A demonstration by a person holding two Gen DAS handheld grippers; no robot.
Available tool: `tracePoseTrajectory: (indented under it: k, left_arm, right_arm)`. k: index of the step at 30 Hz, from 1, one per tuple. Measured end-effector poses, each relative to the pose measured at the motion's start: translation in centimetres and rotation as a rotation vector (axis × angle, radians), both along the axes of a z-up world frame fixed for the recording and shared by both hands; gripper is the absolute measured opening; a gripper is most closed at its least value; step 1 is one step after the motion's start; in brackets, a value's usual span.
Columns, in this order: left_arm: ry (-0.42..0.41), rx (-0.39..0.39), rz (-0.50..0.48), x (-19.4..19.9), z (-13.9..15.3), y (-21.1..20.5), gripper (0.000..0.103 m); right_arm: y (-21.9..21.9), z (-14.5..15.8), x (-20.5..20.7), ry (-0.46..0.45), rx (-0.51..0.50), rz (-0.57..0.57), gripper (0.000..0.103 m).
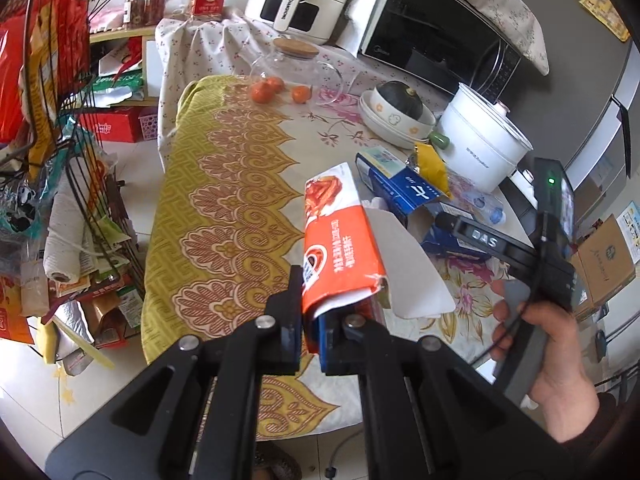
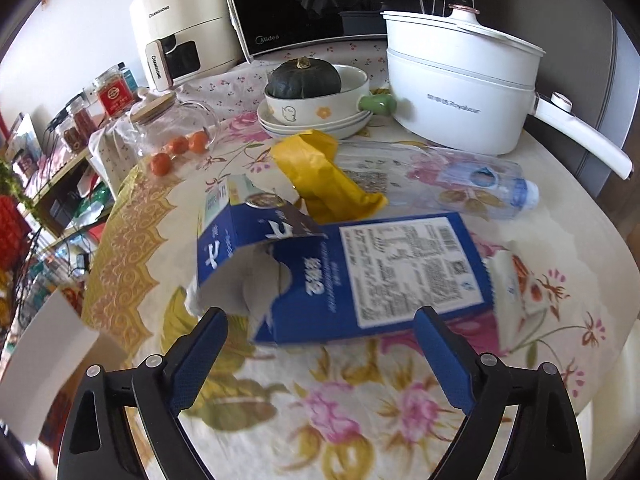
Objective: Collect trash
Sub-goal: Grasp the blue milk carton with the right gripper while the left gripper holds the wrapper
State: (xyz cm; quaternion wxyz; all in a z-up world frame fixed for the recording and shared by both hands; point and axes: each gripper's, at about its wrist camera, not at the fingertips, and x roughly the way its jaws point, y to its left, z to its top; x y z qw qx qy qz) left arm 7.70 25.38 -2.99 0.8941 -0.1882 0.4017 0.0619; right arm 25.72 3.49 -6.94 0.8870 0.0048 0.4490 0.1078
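Beside blue carton (image 2: 344, 276), yellow wrapper (image 2: 320, 172)

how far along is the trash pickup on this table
Done: nothing visibly binned. In hand: the left gripper is shut on the orange carton. Left: the open right gripper faces the blue carton; the yellow wrapper and clear plastic bottle lie beyond it.

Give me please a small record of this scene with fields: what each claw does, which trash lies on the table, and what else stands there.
left claw: shut on orange carton, lifted over table edge
right claw: open, empty, facing blue carton
trash on table: blue carton, yellow wrapper, clear plastic bottle
other things: white pot, bowl with squash, small oranges
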Motion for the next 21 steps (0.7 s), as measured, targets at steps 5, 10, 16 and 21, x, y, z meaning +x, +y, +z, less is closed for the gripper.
tracePoseTrajectory:
  k: [5, 10, 16, 21]
  left_arm:
    - [0.009, -0.019, -0.006, -0.3, -0.4, 0.8, 0.007]
    - [0.017, -0.027, -0.013, -0.2, -0.6, 0.6, 0.007]
    - [0.023, -0.023, -0.043, 0.1, -0.6, -0.9, 0.007]
    - [0.026, -0.026, -0.068, 0.5, -0.5, -2.2, 0.007]
  right_arm:
    - [1.5, -1.8, 0.7, 0.007, -0.108, -0.046, 0.081]
    - [0.4, -3.2, -1.5, 0.012, -0.167, -0.044, 0.068]
    - [-3.2, -4.4, -4.8, 0.01, -0.199, -0.047, 0.059]
    - [-7.0, -5.1, -5.9, 0.003, -0.18, -0.078, 0.056]
